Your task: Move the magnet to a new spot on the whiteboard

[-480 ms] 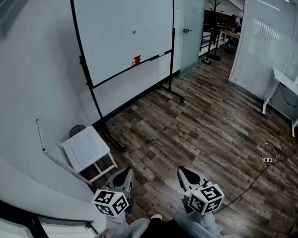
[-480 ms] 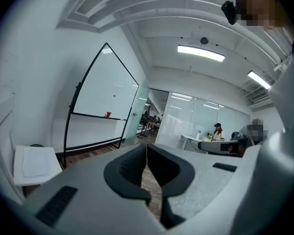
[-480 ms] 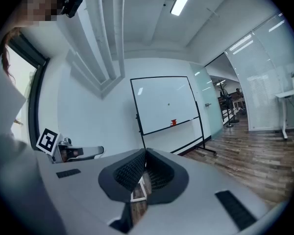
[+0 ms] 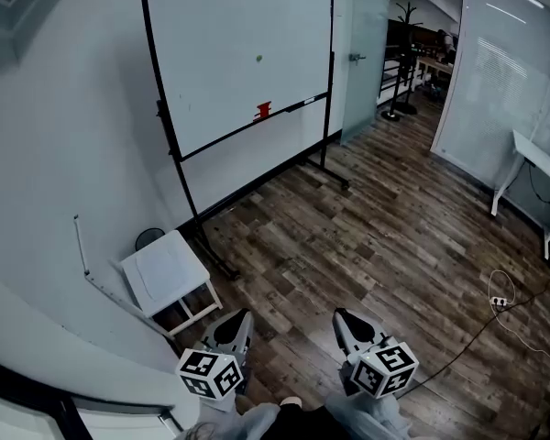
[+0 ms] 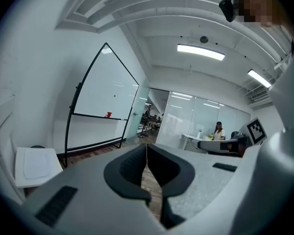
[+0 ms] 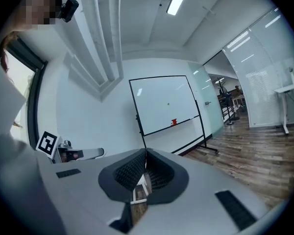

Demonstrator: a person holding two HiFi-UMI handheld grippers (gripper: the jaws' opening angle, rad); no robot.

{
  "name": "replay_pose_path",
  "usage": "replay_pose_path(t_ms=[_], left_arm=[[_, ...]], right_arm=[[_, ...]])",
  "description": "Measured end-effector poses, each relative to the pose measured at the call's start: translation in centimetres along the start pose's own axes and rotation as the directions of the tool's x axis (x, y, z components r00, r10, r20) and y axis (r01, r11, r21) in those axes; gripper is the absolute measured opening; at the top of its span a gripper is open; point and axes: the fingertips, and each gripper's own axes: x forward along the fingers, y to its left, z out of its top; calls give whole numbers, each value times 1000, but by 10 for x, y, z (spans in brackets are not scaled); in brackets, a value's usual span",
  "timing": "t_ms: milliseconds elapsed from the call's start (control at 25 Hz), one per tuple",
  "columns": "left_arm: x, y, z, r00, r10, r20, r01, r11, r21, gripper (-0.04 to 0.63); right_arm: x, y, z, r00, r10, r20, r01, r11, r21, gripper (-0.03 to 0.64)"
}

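The large white whiteboard on a black wheeled stand (image 4: 238,53) is standing in the upper centre of the head view, across a stretch of dark wood floor (image 4: 394,227) and well apart from both tools. One whiteboard is showing.

Two tools are hanging low at the bottom of the frame. The left tool (image 4: 236,330) is sitting with its jaws pressed together on nothing, and the right tool (image 4: 346,324) is likewise pressed together and empty. Both are pointing up the frame toward the board.

One small red piece (image 4: 263,111) is resting on the board's lower ledge.

The single small round green magnet (image 4: 258,59) is sticking to the board's face, above the red piece and near the board's middle. It is lying far up the frame from both tools, almost straight above the left tool, which looks slightly better lined up with it. Being round, it is showing no long axis. The whole floor gap probably needs closing before any reach.
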Motion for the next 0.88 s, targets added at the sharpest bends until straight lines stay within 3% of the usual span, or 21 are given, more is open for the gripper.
replay_pose_path(t_ms=[400, 720, 760, 840, 880], left_arm=[[-2, 5, -2, 1000, -17, -4, 17, 999, 47, 15], [-2, 12, 5, 1000, -4, 12, 4, 1000, 19, 18], [0, 13, 4, 1000, -11, 9, 11, 1000, 16, 43], [5, 18, 3, 1000, -19, -2, 19, 1000, 9, 189], [7, 21, 4, 1000, -12, -1, 12, 1000, 4, 195]], right_arm=[[7, 4, -14, 999, -31, -22, 32, 999, 39, 28], [9, 7, -11, 999, -34, -26, 35, 998, 54, 28], [11, 7, -12, 999, -33, -26, 35, 998, 60, 28], [18, 7, -13, 999, -26, -32, 28, 997, 67, 28], [21, 7, -14, 999, -22, -37, 25, 997, 67, 28]])
